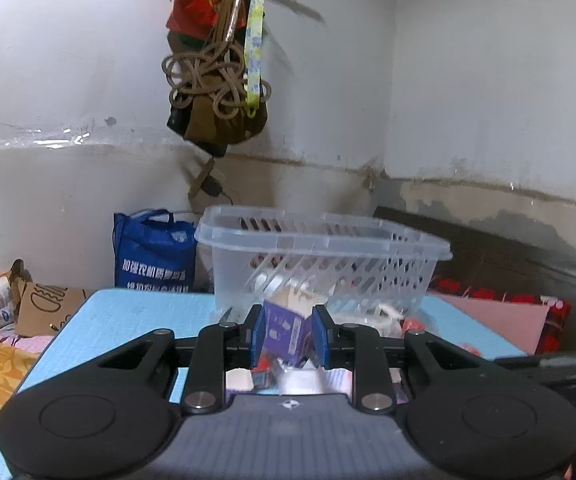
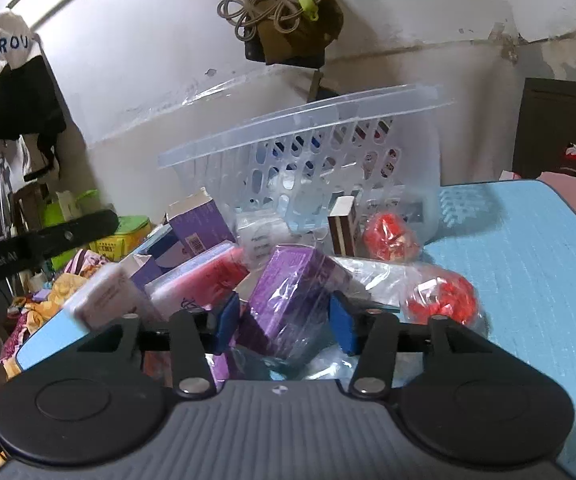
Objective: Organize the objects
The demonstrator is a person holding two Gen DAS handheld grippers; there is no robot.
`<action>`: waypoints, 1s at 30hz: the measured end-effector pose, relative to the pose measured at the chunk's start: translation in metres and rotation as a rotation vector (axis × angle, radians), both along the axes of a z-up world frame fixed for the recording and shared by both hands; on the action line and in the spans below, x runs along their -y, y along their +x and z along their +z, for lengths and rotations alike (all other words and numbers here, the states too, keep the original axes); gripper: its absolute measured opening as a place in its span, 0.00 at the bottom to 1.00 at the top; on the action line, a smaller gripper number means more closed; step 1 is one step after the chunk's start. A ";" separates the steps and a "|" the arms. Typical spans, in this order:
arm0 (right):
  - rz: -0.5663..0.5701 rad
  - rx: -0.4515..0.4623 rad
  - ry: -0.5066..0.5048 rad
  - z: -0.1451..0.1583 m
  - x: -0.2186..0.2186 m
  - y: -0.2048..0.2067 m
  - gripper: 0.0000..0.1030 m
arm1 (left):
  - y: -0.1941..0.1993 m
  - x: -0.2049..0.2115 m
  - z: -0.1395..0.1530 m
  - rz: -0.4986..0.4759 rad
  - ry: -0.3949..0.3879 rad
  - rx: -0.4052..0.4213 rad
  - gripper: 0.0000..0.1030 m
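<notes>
Left gripper [image 1: 285, 334] grips purple box [image 1: 285, 330], long axis tilted upright.

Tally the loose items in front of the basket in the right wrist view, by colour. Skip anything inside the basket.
Purple boxes: 3
Red wrapped bundles: 2
Pink packs: 2
Brown striped box: 1
Total: 8

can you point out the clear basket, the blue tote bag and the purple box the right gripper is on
clear basket [image 1: 328, 240]: left wrist view, on its near top rim.
blue tote bag [image 1: 151, 256]: left wrist view, on its front panel.
purple box [image 2: 288, 292]: right wrist view, on its plastic-wrapped top face between the blue pads.
</notes>
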State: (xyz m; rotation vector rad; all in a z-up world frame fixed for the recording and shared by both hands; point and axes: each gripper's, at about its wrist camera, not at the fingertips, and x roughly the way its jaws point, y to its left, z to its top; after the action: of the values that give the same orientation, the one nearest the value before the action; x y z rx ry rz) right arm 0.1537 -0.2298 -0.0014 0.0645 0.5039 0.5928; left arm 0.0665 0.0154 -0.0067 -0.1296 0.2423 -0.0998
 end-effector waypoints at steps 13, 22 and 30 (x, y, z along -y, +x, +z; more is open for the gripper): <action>0.004 0.012 -0.008 0.000 -0.002 -0.003 0.46 | -0.022 0.005 -0.018 0.008 0.040 -0.028 0.52; 0.003 0.014 -0.009 0.000 -0.002 -0.003 0.46 | -0.025 0.014 -0.028 -0.026 0.051 -0.044 0.57; 0.003 0.017 -0.012 0.000 -0.001 -0.004 0.46 | -0.029 0.009 -0.036 -0.009 0.089 -0.050 0.61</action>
State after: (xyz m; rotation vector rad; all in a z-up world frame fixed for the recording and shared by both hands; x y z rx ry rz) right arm 0.1498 -0.2288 -0.0009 0.0474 0.4914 0.5927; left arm 0.0374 0.0060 -0.0424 -0.0430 0.2965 -0.0948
